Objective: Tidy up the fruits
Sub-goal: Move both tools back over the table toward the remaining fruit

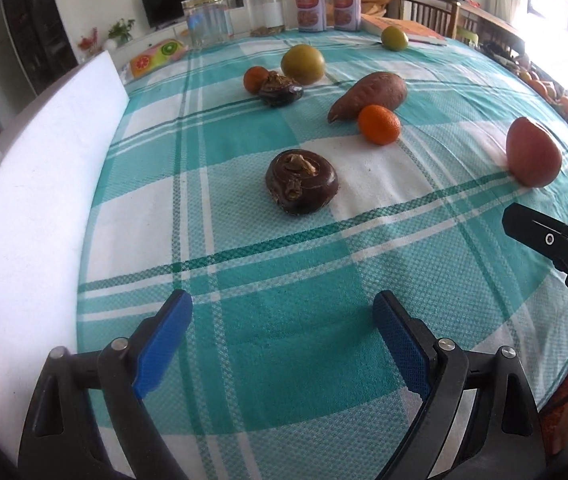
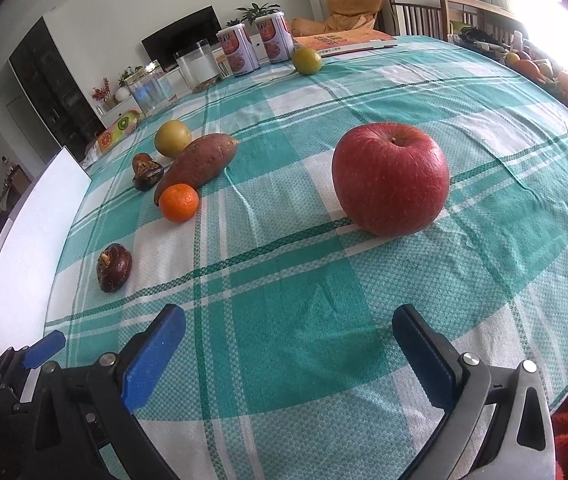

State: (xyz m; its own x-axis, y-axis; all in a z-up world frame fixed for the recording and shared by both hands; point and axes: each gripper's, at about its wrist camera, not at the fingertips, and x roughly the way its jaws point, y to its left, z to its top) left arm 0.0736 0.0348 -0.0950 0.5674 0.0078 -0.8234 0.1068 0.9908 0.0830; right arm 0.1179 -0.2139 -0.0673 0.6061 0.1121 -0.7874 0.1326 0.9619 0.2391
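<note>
So the worktop [image 1: 244, 264] has a teal-and-white checked cloth over it, with a white board [image 1: 44, 184] standing along its left edge.

The left hand-held gripper [image 1: 282, 312] is tilted down over bare cloth near the front edge, blue pads spread wide, nothing between them. Just ahead of it sits a dark brown water chestnut [image 1: 301, 182], on its own on a white square. Further back on that side there's a 2nd water chestnut [image 1: 280, 90] touching a small orange fruit [image 1: 256, 79], and a yellow-green round fruit [image 1: 303, 63] just behind those 2.

Moving right: a sweet potato [image 1: 369, 94] lies at an angle, with a mandarin [image 1: 378, 124] right up against its near end. Way at the back there's another green fruit [image 1: 394, 37] beside a book [image 2: 343, 43], plus 2 printed cans [image 2: 254, 46] and 2 clear jars [image 1: 236, 18] lined up along the far edge.

Then the big red apple [image 2: 391, 179], upright with the stem dimple on top, well apart from the sweet potato group, sitting on the right half of the cloth.

The right hand-held gripper [image 2: 289, 326] hangs low over the cloth in front of the apple, jaws also wide apart and empty, apple ahead of it and slightly to the right, not touching. From the left camera you can see its black tip [image 1: 539, 236] poking in at the right edge.
</note>
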